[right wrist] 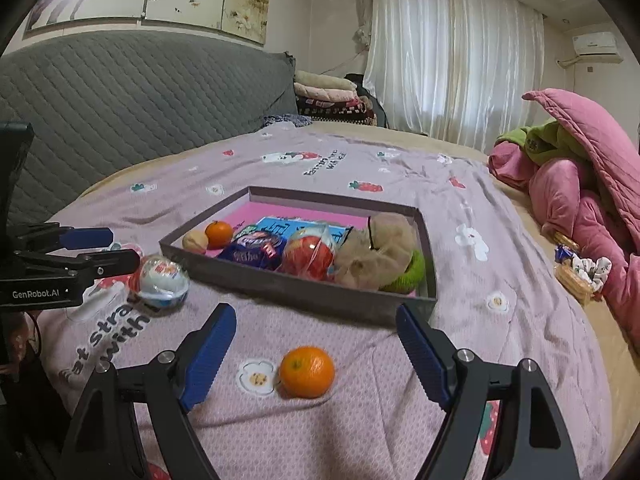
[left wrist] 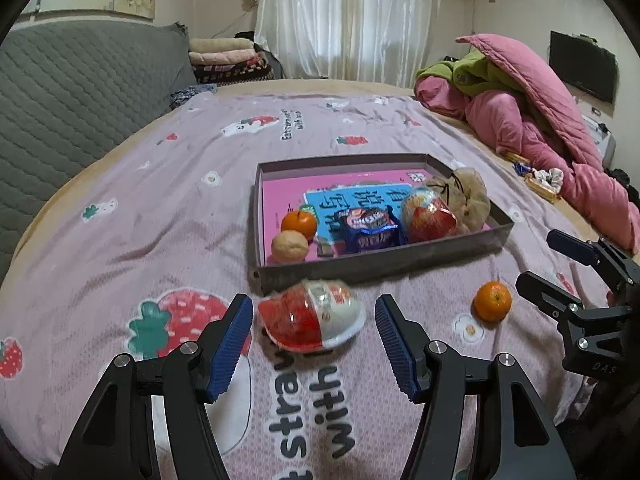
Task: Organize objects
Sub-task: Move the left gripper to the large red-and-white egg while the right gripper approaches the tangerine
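A red and white plastic egg toy (left wrist: 312,316) lies on the lilac bedspread just in front of the grey tray (left wrist: 360,268). My left gripper (left wrist: 313,308) stands open around the egg, with a small gap between it and each blue pad. To its right a loose orange (left wrist: 493,301) rests on the sheet. In the right wrist view the orange (right wrist: 307,372) sits between the wide-open fingers of my right gripper (right wrist: 316,316), untouched. The tray (right wrist: 300,288) holds an orange, a pale fruit, a blue snack packet (right wrist: 256,252), a second egg toy (right wrist: 308,256) and a beige pouch (right wrist: 372,256).
The tray's near wall stands just beyond both grippers. A pink quilt pile (right wrist: 580,184) fills the bed's right side, with snack wrappers (right wrist: 576,268) beside it. A grey quilted headboard (right wrist: 120,108) runs along the left. My left gripper (right wrist: 120,250) shows at the left edge, next to the egg (right wrist: 164,280).
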`<action>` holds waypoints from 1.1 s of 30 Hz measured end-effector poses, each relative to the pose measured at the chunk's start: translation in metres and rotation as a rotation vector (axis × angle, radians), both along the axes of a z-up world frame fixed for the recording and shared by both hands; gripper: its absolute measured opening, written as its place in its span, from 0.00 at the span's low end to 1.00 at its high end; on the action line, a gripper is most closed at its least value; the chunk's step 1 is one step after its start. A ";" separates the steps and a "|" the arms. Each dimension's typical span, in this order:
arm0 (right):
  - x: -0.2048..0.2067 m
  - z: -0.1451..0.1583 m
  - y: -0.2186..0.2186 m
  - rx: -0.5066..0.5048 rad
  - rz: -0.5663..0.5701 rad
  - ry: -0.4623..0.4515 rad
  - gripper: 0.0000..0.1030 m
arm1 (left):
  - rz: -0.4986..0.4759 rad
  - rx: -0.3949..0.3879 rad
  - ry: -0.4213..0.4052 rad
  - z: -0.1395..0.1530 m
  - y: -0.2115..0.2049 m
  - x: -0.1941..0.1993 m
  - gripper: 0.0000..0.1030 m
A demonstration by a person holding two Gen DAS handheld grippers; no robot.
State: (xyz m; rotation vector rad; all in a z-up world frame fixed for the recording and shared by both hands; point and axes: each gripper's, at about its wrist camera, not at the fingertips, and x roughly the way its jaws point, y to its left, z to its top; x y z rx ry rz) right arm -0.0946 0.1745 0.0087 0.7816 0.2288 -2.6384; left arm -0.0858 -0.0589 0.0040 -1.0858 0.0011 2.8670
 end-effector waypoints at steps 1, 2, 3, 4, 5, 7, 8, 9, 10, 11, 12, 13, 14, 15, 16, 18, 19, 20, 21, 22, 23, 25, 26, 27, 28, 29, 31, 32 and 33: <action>0.002 -0.001 -0.001 0.002 0.000 -0.001 0.79 | -0.001 -0.002 -0.003 -0.001 0.000 0.001 0.64; 0.004 -0.002 -0.001 0.005 0.004 -0.007 0.79 | 0.002 -0.005 -0.009 -0.003 0.001 0.002 0.64; 0.004 -0.003 -0.001 0.008 0.003 -0.009 0.79 | 0.000 -0.004 -0.012 -0.005 0.001 0.003 0.64; 0.005 -0.004 -0.001 0.011 -0.001 -0.012 0.79 | -0.005 -0.006 -0.015 -0.007 0.002 0.004 0.64; 0.005 -0.006 -0.001 0.011 -0.002 -0.017 0.79 | -0.004 -0.012 -0.019 -0.008 0.002 0.004 0.64; 0.006 -0.009 0.000 0.008 -0.005 -0.031 0.79 | -0.009 -0.016 -0.025 -0.011 0.004 0.004 0.64; 0.006 -0.011 0.000 0.012 -0.006 -0.036 0.79 | -0.007 -0.020 -0.027 -0.013 0.004 0.004 0.64; 0.006 -0.012 0.000 0.016 -0.006 -0.038 0.79 | -0.008 -0.020 -0.032 -0.015 0.004 0.004 0.64; 0.006 -0.014 0.000 0.023 -0.011 -0.040 0.79 | -0.010 -0.018 -0.038 -0.017 0.004 0.003 0.64; 0.005 -0.015 0.000 0.025 -0.012 -0.044 0.79 | -0.007 -0.016 -0.043 -0.019 0.003 0.002 0.64; 0.004 -0.015 0.001 0.023 -0.011 -0.045 0.79 | -0.007 -0.015 -0.051 -0.021 0.003 0.001 0.64; 0.003 -0.016 0.001 0.023 -0.013 -0.048 0.79 | -0.008 -0.016 -0.052 -0.022 0.003 0.000 0.64; 0.002 -0.016 0.001 0.024 -0.014 -0.051 0.79 | -0.004 -0.020 -0.052 -0.024 0.002 -0.001 0.64; 0.002 -0.017 0.001 0.022 -0.013 -0.051 0.79 | -0.006 -0.020 -0.054 -0.025 0.002 -0.002 0.64; 0.002 -0.018 0.002 0.023 -0.013 -0.052 0.79 | -0.007 -0.019 -0.054 -0.026 0.002 -0.002 0.64; 0.000 -0.020 0.001 0.025 -0.012 -0.062 0.79 | -0.005 -0.020 -0.056 -0.028 0.001 -0.004 0.64; 0.000 -0.021 0.001 0.026 -0.011 -0.066 0.79 | -0.007 -0.020 -0.056 -0.030 0.000 -0.005 0.64; -0.001 -0.023 0.001 0.028 -0.009 -0.071 0.79 | -0.009 -0.020 -0.053 -0.031 0.000 -0.006 0.64; -0.001 -0.024 0.000 0.030 -0.006 -0.075 0.79 | -0.013 -0.023 -0.054 -0.033 0.001 -0.007 0.64; -0.001 -0.025 -0.001 0.033 -0.004 -0.077 0.79 | -0.018 -0.025 -0.052 -0.034 0.001 -0.008 0.64; -0.002 -0.027 -0.002 0.037 -0.003 -0.081 0.79 | -0.023 -0.026 -0.047 -0.035 0.002 -0.009 0.64; -0.004 -0.029 -0.004 0.042 0.002 -0.088 0.79 | -0.033 -0.029 -0.043 -0.037 0.003 -0.010 0.64; -0.005 -0.031 -0.004 0.046 0.001 -0.094 0.79 | -0.035 -0.030 -0.039 -0.037 0.004 -0.011 0.64; -0.006 -0.033 -0.005 0.048 0.001 -0.098 0.79 | -0.039 -0.033 -0.038 -0.038 0.005 -0.012 0.64; -0.007 -0.034 -0.005 0.052 0.001 -0.101 0.79 | -0.043 -0.037 -0.039 -0.040 0.007 -0.014 0.64; -0.008 -0.036 -0.006 0.057 -0.003 -0.102 0.79 | -0.046 -0.042 -0.041 -0.041 0.008 -0.016 0.64; -0.011 -0.039 -0.006 0.063 -0.002 -0.114 0.79 | -0.044 -0.050 -0.038 -0.043 0.010 -0.019 0.64; -0.012 -0.041 -0.006 0.065 -0.005 -0.119 0.79 | -0.041 -0.054 -0.039 -0.044 0.010 -0.021 0.65; -0.012 -0.042 -0.007 0.065 -0.006 -0.123 0.79 | -0.040 -0.050 -0.043 -0.045 0.009 -0.023 0.66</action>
